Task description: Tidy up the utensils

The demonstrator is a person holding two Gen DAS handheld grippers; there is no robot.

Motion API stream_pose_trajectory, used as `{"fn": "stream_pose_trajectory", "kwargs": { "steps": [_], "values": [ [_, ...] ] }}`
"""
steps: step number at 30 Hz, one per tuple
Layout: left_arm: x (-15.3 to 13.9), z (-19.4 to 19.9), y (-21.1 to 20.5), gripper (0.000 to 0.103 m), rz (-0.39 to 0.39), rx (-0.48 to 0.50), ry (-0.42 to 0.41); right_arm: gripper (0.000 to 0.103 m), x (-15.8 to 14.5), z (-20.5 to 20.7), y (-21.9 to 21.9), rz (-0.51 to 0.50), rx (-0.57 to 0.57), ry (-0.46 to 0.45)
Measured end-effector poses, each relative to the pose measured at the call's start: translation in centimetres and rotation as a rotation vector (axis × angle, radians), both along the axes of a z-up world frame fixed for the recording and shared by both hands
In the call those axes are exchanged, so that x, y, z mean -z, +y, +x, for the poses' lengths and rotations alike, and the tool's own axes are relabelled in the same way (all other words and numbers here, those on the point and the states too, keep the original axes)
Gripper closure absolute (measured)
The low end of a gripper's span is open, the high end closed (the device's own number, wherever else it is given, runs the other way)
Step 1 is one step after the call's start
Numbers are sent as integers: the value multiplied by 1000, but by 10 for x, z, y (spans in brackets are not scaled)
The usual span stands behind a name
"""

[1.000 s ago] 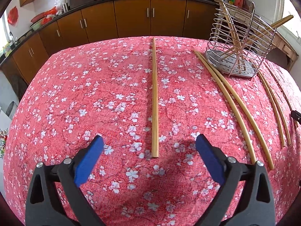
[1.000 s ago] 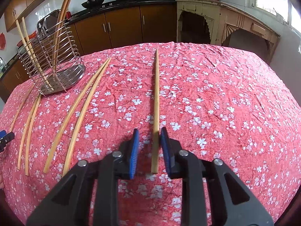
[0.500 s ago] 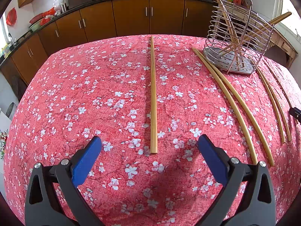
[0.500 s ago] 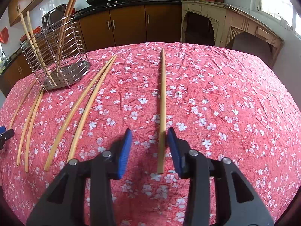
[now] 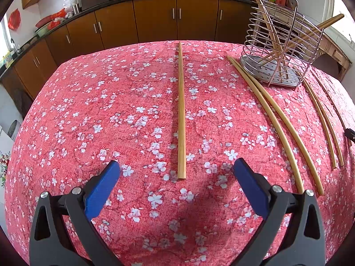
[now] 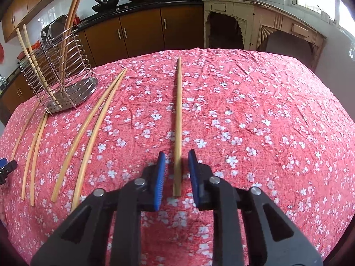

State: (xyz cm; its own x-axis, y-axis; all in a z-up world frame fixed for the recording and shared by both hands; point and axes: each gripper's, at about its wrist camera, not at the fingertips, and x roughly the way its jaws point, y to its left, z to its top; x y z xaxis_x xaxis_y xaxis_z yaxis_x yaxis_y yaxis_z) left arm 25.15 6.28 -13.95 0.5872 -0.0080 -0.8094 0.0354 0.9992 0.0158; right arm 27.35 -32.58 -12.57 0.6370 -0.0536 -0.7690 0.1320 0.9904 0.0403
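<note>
- Step in hand, as judged: picking a single chopstick off the worktop for the wire holder. The right hand-held gripper (image 6: 176, 170) straddled the near end of the lone chopstick (image 6: 178, 119); its jaws were closing, the stick between them with a sliver of gap showing on either side, so nothing was gripped yet
- To do it well, probably: keep the stick centred between the pads (image 6: 160, 177), let the tips sit low enough on the cloth to catch a thin round stick, and close fully before lifting; a grip this near the end may let the far end droop or swing
- Left hand-held gripper (image 5: 176, 173): jaws spread wide, holding nothing, hovering over the near edge of the worktop with the end of another single chopstick (image 5: 181, 110) just ahead of its tips
- Chopsticks: long, slim, pale bamboo, smooth, tapering toward the far end
- Placement: the right gripper's stick ran from near edge toward far edge, about mid-worktop; two loose pairs (image 6: 88, 130) lay to its left, side by side, not yet stowed
- Wire holder (image 6: 60, 75): steel, ringed sides, perforated base, at the far left corner in the right wrist view, several chopsticks already standing tilted inside
- Worktop (image 6: 266, 133): covered by a red cloth with white blossoms, slightly wrinkled
</note>
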Motion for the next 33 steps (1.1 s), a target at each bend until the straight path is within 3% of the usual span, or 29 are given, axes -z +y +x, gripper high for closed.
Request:
{"fn": "stream_pose_trajectory", "kwargs": {
  "steps": [10, 12, 16, 21, 24, 33],
  "values": [
    [-3, -5, -1, 4, -19, 21, -8, 91, -2, 2, 15, -45, -37, 6],
    [-6, -9, -4, 22, 0, 26, -21, 93, -2, 2, 15, -47, -38, 6],
    [-10, -16, -7, 37, -1, 39, -40, 94, -3, 0, 17, -51, -40, 6],
    [-15, -28, -12, 78, 4, 50, -49, 95, -4, -1, 17, -54, -41, 5],
    [-17, -31, -12, 96, -8, 44, -49, 95, -4, -2, 17, -56, -41, 3],
    [-33, -46, 6, 96, -89, 41, -96, 95, -34, -35, 12, -75, -53, -121]
  ]
}}
